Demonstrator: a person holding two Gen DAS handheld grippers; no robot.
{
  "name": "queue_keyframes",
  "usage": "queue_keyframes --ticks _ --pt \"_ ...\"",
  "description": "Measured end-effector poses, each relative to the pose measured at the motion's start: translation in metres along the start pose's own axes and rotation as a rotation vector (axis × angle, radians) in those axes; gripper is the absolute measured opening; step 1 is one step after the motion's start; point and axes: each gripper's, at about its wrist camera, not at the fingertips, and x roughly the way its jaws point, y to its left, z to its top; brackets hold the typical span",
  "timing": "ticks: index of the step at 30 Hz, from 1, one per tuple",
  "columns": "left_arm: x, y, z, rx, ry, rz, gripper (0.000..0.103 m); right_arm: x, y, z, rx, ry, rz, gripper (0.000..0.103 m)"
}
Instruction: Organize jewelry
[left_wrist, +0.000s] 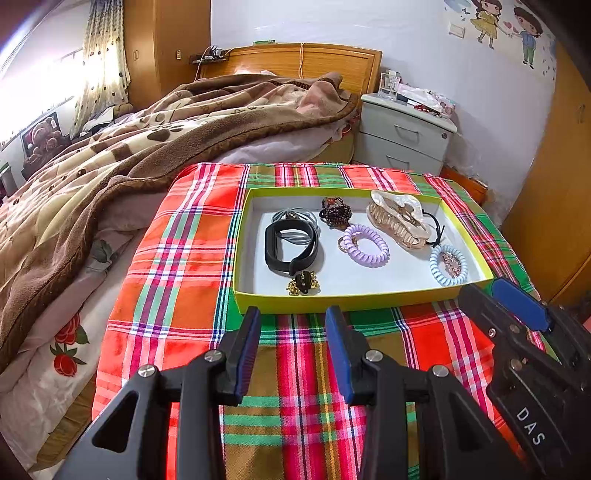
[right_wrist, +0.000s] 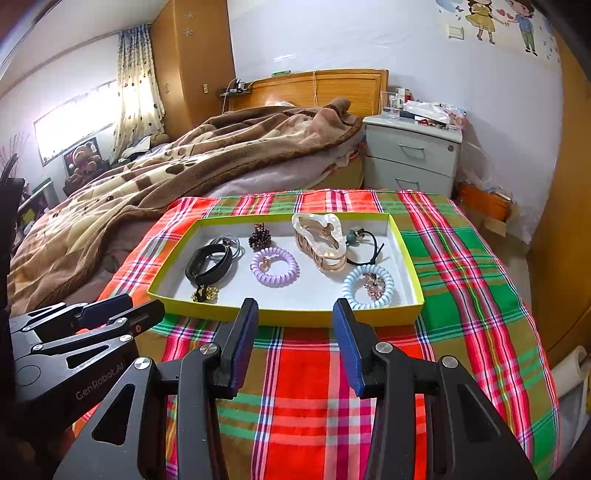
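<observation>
Apparently little remains: the left gripper (left_wrist: 293, 314) and right gripper (right_wrist: 295, 306) both hover low in their frames with fingers apart and empty, just short of the yellow-rimmed tray (left_wrist: 258, 297). Everything visible already lies inside it at frame centre: black band (left_wrist: 290, 249), purple coil tie (left_wrist: 365, 245), claw clip (left_wrist: 399, 218), blue coil tie (left_wrist: 448, 266). Nothing loose shows on the plaid-covered bench (left_wrist: 177, 258).
</observation>
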Motion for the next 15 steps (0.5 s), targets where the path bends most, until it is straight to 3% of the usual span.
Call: queue_keyframes --ticks 15 --pt "0.0005 0.0011 0.0006 0.003 0.003 -0.002 0.038 -0.0028 -0.0017 0.0006 0.009 0.002 -0.005 0.043"
